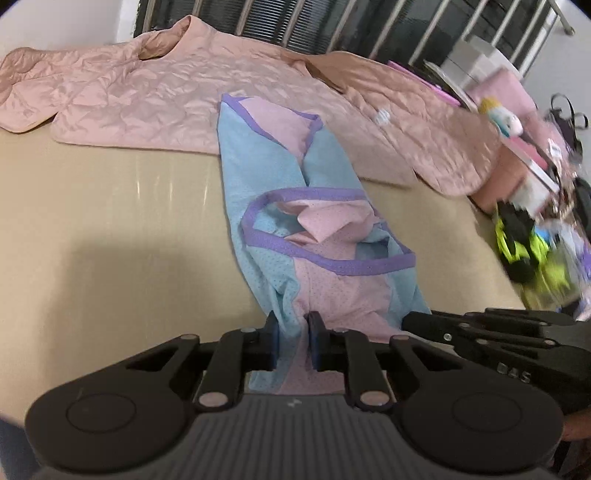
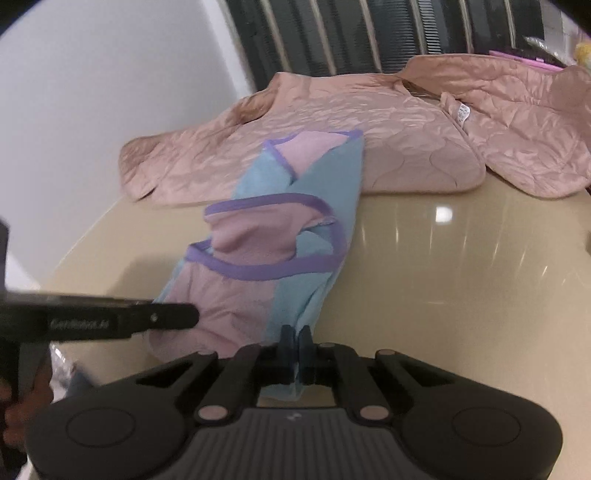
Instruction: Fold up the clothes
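A light blue and pink mesh garment with purple trim lies stretched lengthwise on the beige table; it also shows in the right wrist view. My left gripper is shut on the garment's near edge. My right gripper is shut on the near edge too, on its blue side. The right gripper reaches in from the right in the left wrist view. The left gripper shows at the left of the right wrist view. The garment's far end lies over a pink quilted jacket.
The pink quilted jacket is spread along the table's far side, in front of a dark barred window. A cluttered pile with pink boxes, a plush toy and neon green items lies at the right edge.
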`<action>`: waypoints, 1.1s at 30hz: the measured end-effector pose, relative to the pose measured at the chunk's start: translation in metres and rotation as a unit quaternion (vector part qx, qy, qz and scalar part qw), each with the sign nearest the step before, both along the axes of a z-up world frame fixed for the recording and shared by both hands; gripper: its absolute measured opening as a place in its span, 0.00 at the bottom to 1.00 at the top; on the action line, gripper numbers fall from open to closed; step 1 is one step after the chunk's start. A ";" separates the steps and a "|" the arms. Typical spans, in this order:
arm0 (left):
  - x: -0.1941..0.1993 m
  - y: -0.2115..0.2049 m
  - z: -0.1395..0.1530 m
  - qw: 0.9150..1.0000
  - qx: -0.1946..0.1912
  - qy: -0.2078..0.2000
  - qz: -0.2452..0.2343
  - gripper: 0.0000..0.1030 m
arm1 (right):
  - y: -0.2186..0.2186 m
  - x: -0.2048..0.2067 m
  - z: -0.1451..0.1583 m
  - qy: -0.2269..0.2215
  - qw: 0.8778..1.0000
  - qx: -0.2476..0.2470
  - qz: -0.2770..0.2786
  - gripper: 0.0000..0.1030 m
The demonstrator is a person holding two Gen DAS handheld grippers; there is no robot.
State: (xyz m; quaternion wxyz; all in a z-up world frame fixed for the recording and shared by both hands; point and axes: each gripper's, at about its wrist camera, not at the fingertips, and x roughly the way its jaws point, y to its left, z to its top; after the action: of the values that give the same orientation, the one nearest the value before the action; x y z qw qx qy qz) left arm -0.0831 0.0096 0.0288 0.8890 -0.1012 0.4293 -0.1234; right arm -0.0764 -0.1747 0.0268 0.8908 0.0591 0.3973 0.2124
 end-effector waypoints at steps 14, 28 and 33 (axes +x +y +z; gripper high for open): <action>-0.016 0.001 0.025 0.998 0.039 -0.049 0.000 0.44 | 0.002 -0.046 -0.001 -0.170 0.955 -0.074 0.230 0.44; -0.045 -0.022 0.013 0.984 0.079 -0.122 -0.100 0.70 | -0.013 -0.025 -0.015 -0.132 0.969 -0.008 0.210 0.09; -0.053 -0.044 0.006 0.969 0.134 -0.141 -0.155 0.74 | -0.022 -0.019 -0.014 -0.121 0.973 0.023 0.197 0.07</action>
State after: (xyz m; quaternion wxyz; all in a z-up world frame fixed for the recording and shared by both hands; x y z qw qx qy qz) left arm -0.1364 -0.0348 0.0349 0.9159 0.1052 0.3231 -0.2137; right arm -0.0955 -0.1963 0.0126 0.8715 -0.0262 0.2849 0.3982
